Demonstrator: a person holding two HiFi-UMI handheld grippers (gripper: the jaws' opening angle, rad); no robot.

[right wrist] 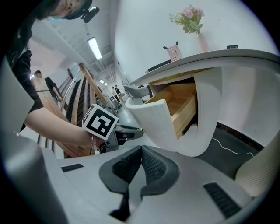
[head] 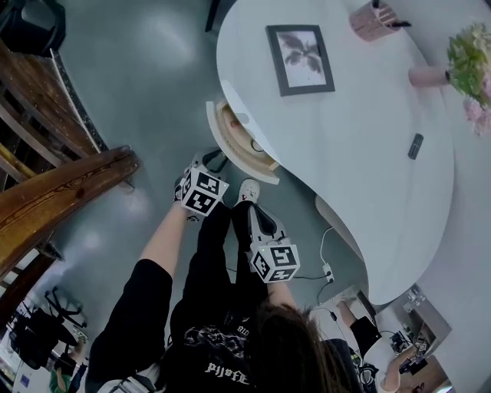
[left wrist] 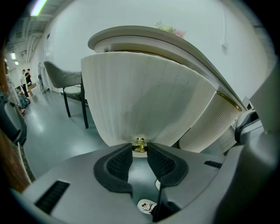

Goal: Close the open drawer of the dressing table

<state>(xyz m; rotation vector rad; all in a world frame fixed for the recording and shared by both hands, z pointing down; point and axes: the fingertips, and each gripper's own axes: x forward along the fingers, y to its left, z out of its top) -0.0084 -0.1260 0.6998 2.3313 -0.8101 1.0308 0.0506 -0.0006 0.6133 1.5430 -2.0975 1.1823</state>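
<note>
The white dressing table [head: 360,153] has one drawer [head: 234,142] standing open at its left end. Its curved ribbed front [left wrist: 140,100] fills the left gripper view, and a brass drawer knob [left wrist: 140,145] sits low on it. My left gripper [left wrist: 140,151] has its pads pressed on that knob from both sides. The head view shows the left gripper [head: 211,159] right at the drawer front. My right gripper [right wrist: 141,153] hangs back, shut and empty, below the drawer's wooden inside [right wrist: 183,103]. It appears lower in the head view as the right gripper [head: 252,207].
On the tabletop lie a framed picture [head: 300,59], a pink cup [head: 372,21], a vase of flowers [head: 472,57] and a small dark object [head: 415,146]. A wooden railing [head: 61,192] runs at the left. A cable and power strip [head: 327,271] lie on the floor. A chair [left wrist: 65,83] stands beyond.
</note>
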